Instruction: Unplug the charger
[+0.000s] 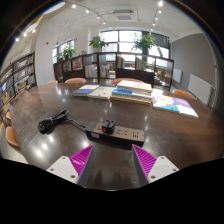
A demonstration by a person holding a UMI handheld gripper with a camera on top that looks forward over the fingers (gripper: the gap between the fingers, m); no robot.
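Note:
A black power strip (124,131) lies on the dark round table (60,145), just ahead of my fingers. A black charger (106,125) is plugged into its left end. A black cable (55,122) runs left from it and coils on the table. My gripper (113,160) is open and empty, hovering just short of the strip. Its two purple pads (82,158) stand wide apart with bare table between them.
Beyond the round table stands a long table (130,95) with blue and white boards on it and orange chairs (74,82) around it. Bookshelves (20,75) line the left wall, and plants and windows stand at the back.

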